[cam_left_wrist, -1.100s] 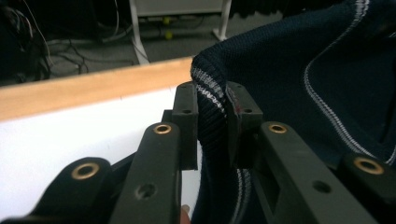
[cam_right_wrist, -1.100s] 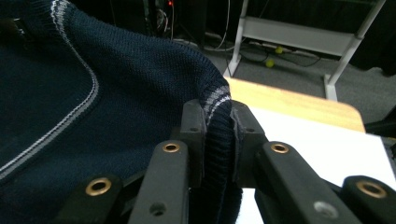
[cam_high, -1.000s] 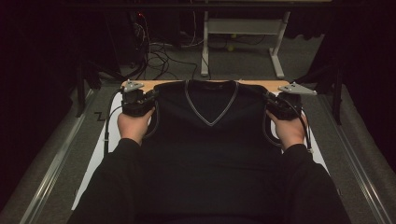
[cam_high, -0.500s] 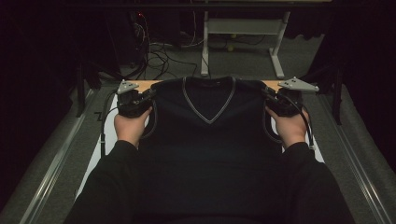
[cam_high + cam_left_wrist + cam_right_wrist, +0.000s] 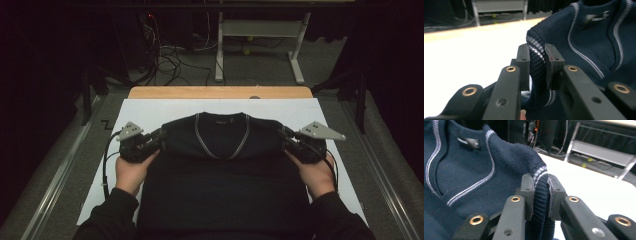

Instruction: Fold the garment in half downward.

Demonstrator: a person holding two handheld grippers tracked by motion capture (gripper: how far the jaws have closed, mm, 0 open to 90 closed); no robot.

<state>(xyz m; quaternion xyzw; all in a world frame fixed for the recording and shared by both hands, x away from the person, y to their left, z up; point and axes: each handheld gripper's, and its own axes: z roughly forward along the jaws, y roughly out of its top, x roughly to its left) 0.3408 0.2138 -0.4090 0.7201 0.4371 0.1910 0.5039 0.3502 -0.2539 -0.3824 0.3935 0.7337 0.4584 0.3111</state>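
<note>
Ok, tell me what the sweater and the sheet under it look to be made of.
Sweater: a dark navy knit, probably wool or cotton blend; ribbed, pale-striped edging shows between the left tongs and the right tongs. White sheet: smooth and matte, likely paper or thin board; hard to say which.

A white sheet (image 5: 150,112) is covering the counter (image 5: 220,92), whose wooden far edge is showing beyond it. Grey floor (image 5: 260,62) is stretching into a dark room, where tangled cables (image 5: 170,57) are lying beside a light metal table frame (image 5: 257,30). Metal rails (image 5: 55,180) are running along both sides.
</note>
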